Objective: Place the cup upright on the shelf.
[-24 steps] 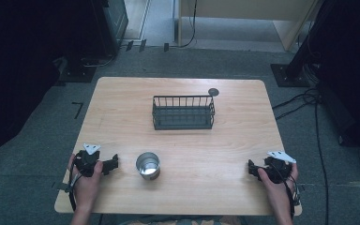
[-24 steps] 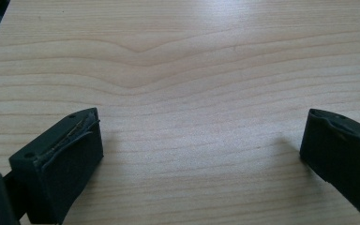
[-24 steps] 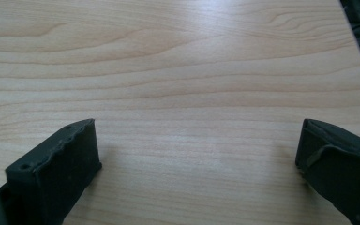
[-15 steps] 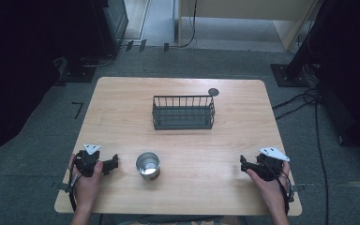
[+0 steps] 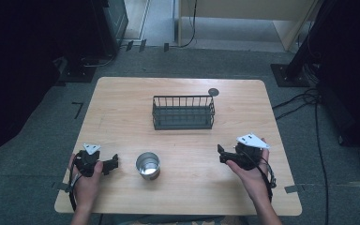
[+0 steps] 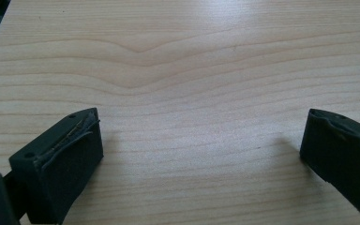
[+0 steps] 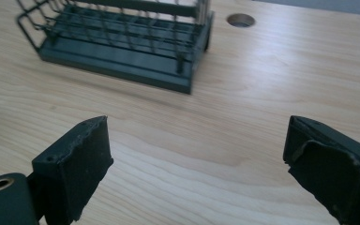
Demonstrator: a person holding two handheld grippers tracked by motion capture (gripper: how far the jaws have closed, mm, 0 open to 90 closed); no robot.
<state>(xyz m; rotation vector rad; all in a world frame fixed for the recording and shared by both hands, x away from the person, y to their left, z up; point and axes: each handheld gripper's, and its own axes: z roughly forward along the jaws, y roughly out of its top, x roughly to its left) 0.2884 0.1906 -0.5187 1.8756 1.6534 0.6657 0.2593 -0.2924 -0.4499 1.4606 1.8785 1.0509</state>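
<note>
Both claws spread wide, nothing between the jaws. Left gripper [image 5: 111, 164] sits low over the pale wooden table [image 5: 122, 117], small shiny metal cup [image 5: 148, 165] just beside its tips. Right gripper [image 5: 221, 154] is well apart from the cup. Right gripper view adds the dark wire basket [image 7: 122, 37] and a round table hole [image 7: 240, 20] ahead; left gripper view: bare wood grain.

We see a small round shiny metal cup [image 5: 148, 165] standing upright and open-topped near the front edge of the light wooden table [image 5: 122, 117], left of centre. Well apart, toward the far side, sits a dark rectangular wire basket [image 5: 183, 112] [image 7: 122, 42], upright, beside a round hole [image 5: 213, 92] [image 7: 240, 20].
</note>
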